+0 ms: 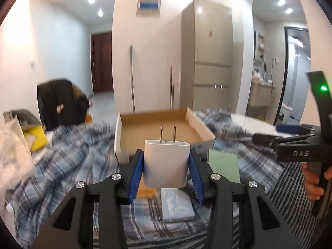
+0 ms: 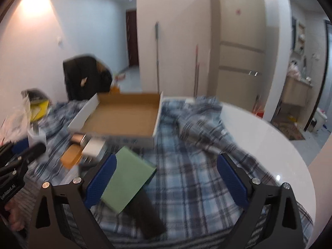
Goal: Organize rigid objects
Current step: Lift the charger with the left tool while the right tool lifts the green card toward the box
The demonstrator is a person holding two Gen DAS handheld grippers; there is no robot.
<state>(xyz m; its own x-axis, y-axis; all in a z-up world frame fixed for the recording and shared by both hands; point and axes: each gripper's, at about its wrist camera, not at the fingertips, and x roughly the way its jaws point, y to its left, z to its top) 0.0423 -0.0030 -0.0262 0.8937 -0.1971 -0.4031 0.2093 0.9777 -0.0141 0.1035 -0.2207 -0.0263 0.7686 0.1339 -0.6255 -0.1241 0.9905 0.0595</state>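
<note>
My left gripper (image 1: 167, 166) is shut on a white charger plug (image 1: 167, 161), held above the plaid cloth with its two metal prongs pointing away from me. Beyond it sits an open cardboard tray (image 1: 164, 128), which has nothing inside. Under the plug lie a pale boxed item (image 1: 177, 204) and an orange piece (image 1: 146, 191). My right gripper (image 2: 167, 180) stands open over the cloth. A flat green box (image 2: 128, 178) lies just inside its left pad (image 2: 101, 180), on top of a dark flat object (image 2: 147, 217). The tray (image 2: 122, 114) is ahead of it on the left.
The blue plaid cloth (image 2: 186, 166) covers part of a round white table (image 2: 259, 145). A yellow item (image 1: 36, 139) and a plastic bag (image 1: 12, 145) sit at the left. A dark jacket on a chair (image 1: 60, 103) and a fridge (image 1: 211, 62) stand behind.
</note>
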